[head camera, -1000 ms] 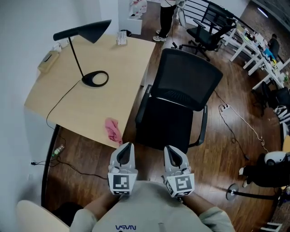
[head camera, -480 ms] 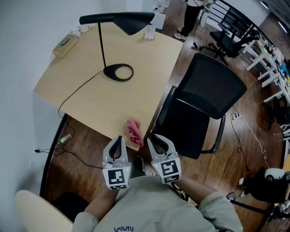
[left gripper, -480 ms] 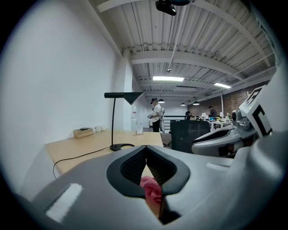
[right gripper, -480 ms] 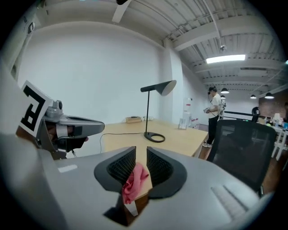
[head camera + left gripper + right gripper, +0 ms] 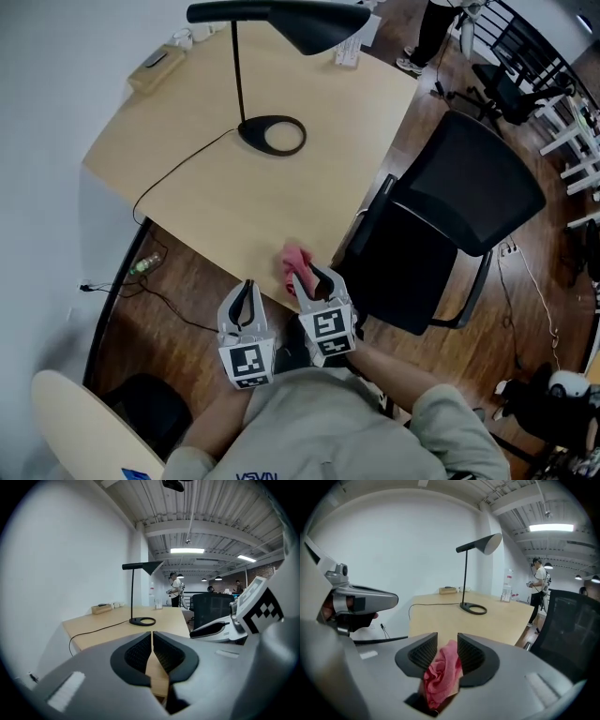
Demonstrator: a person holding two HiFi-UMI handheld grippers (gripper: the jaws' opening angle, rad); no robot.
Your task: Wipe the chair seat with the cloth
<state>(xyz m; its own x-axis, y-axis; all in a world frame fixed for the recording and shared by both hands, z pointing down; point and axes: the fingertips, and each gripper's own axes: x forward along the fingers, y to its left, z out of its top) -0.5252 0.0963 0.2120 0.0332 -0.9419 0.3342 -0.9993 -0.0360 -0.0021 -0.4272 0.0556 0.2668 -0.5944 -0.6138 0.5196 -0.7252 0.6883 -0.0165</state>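
Observation:
A crumpled pink cloth (image 5: 292, 262) lies at the near corner of the wooden desk (image 5: 319, 94). My right gripper (image 5: 309, 276) has reached it and is open. Its jaws have just been opening, and the cloth (image 5: 443, 672) sits loosely between them. In the right gripper view the right gripper (image 5: 447, 641) straddles the cloth's upper folds. My left gripper (image 5: 246, 287) hangs just left of it, off the desk edge, shut and empty. In its own view the left gripper (image 5: 152, 637) shows only a thin slit. The black office chair's seat (image 5: 412, 272) stands to the right of the desk corner.
A black desk lamp with a ring base (image 5: 272, 134) and its cable (image 5: 178, 169) occupy the desk's middle. Small items (image 5: 157, 62) line the far edge. The chair's backrest (image 5: 478, 183) faces away from the desk. More chairs and a standing person are far off.
Both grippers have moved forward and down to the desk's near corner. The right jaws went from shut to open, and the cloth now lies between them.

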